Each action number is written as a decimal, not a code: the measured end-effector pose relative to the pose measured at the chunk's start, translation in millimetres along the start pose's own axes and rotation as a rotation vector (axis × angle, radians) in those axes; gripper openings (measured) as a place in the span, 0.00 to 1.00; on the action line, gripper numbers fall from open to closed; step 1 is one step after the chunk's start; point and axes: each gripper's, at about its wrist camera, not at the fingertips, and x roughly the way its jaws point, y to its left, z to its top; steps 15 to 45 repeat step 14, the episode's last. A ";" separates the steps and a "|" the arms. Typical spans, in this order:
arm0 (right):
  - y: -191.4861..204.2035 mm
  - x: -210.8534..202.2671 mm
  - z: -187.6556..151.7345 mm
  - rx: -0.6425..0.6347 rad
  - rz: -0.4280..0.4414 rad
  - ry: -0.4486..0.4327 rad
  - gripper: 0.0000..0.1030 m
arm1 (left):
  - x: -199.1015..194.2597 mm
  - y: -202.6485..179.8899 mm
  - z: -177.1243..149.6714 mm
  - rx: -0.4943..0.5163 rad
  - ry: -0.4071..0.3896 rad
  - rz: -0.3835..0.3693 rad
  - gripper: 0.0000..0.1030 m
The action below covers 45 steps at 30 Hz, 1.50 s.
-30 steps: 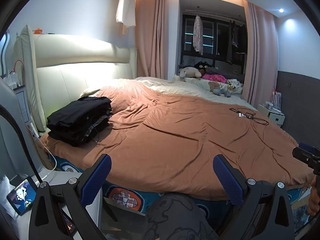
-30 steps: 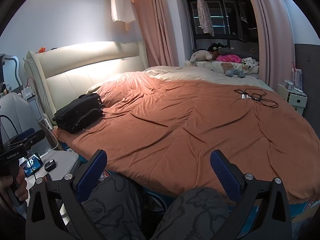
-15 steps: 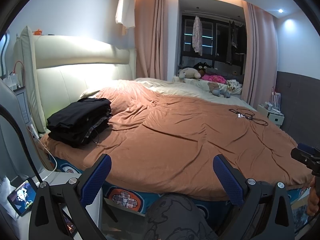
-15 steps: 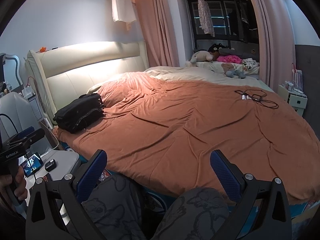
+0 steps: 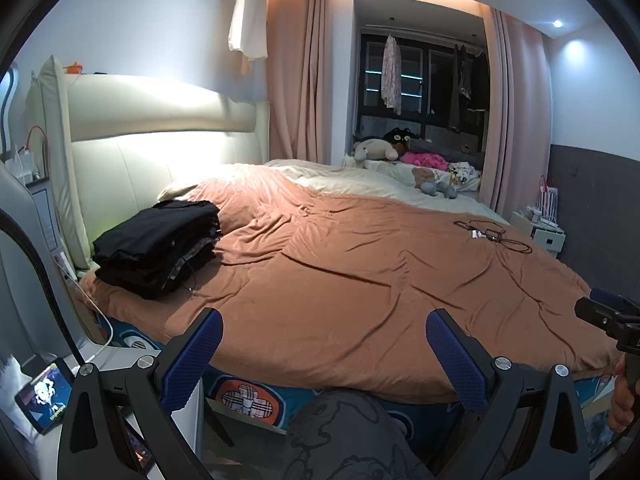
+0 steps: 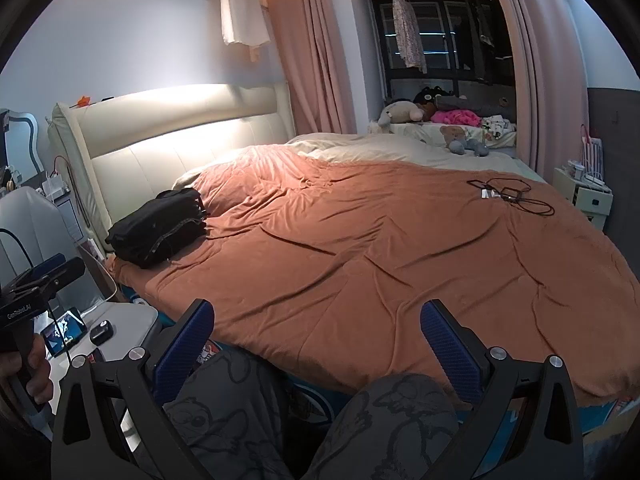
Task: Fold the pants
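Left gripper (image 5: 320, 354): held low at the near edge of the bed, its blue-padded fingers (image 5: 192, 364) spread wide with nothing between them but air; the person's knee in grey printed trousers sits just below.
Right gripper (image 6: 316, 350): likewise held low off the near edge, jaws wide apart and empty, over both knees in the same grey cartoon-print fabric.
Pants (image 5: 160, 246): a stack of dark, already folded garments lying at the near left corner of the bed, close to the headboard; how many pieces make up the stack cannot be told.
Pants, right wrist view (image 6: 160, 228): the same dark stack, well apart from both grippers, a thin lighter edge showing between its layers.
Bedcover (image 5: 360, 280): a rumpled rust-orange quilt spread across most of the bed, with a cream blanket (image 5: 352, 178) showing beyond it.
Headboard (image 5: 160, 140): cream padded leather, brightly lit from above.
Cable (image 6: 508, 196): a tangle of black cord with a small white piece, lying on the quilt at the far right.
Soft toys (image 6: 400, 114): plush animals and a pink bundle heaped along the window ledge past the foot of the blanket.
Phone (image 5: 44, 394): a lit screen propped on the bedside surface at lower left.
Other gripper in view: the right one's black body (image 5: 612, 320) pokes in at the right edge of the left wrist view; the left one's (image 6: 36, 284) shows at the left edge of the right wrist view, gripped by a hand (image 6: 34, 372).
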 end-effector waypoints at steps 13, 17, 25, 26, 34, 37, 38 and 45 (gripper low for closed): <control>-0.3 -2.1 -2.3 0.008 -0.011 -0.010 1.00 | -8.5 -13.7 8.1 0.020 -0.027 -0.021 0.99; -0.3 -1.9 -2.8 0.008 -0.011 -0.009 1.00 | -8.6 -13.8 8.3 0.020 -0.026 -0.022 0.99; -0.3 -1.9 -2.8 0.008 -0.011 -0.009 1.00 | -8.6 -13.8 8.3 0.020 -0.026 -0.022 0.99; -0.3 -1.9 -2.8 0.008 -0.011 -0.009 1.00 | -8.6 -13.8 8.3 0.020 -0.026 -0.022 0.99; -0.3 -1.9 -2.8 0.008 -0.011 -0.009 1.00 | -8.6 -13.8 8.3 0.020 -0.026 -0.022 0.99; -0.3 -1.9 -2.8 0.008 -0.011 -0.009 1.00 | -8.6 -13.8 8.3 0.020 -0.026 -0.022 0.99; -0.3 -1.9 -2.8 0.008 -0.011 -0.009 1.00 | -8.6 -13.8 8.3 0.020 -0.026 -0.022 0.99; -0.3 -1.9 -2.8 0.008 -0.011 -0.009 1.00 | -8.6 -13.8 8.3 0.020 -0.026 -0.022 0.99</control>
